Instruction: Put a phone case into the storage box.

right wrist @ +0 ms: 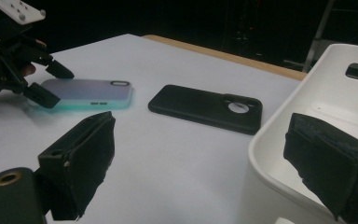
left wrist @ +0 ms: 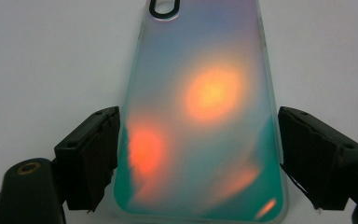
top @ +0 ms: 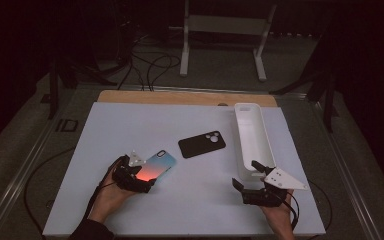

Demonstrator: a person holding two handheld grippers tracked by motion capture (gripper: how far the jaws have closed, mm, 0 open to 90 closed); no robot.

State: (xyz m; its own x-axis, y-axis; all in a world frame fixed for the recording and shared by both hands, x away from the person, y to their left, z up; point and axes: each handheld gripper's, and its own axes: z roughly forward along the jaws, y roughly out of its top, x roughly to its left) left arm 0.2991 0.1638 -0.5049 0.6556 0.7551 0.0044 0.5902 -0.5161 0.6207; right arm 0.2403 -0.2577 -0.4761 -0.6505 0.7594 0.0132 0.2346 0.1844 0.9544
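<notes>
White table (top: 130, 210) under dim light, dark floor beyond. Left gripper (top: 147, 184) lies low at the near left; its jaws straddle the near end of the iridescent case (top: 156, 167), one on each long edge. In the left gripper view the left jaw seems to touch the case (left wrist: 205, 116), while a slim gap shows at the right jaw, so no firm clamp. Case lies flat, camera hole away from the gripper. Black case (top: 202, 144) lies farther off, mid-table. Right gripper (top: 246, 177), jaws apart and empty, straddles the near wall of the white tray (top: 240, 145).
</notes>
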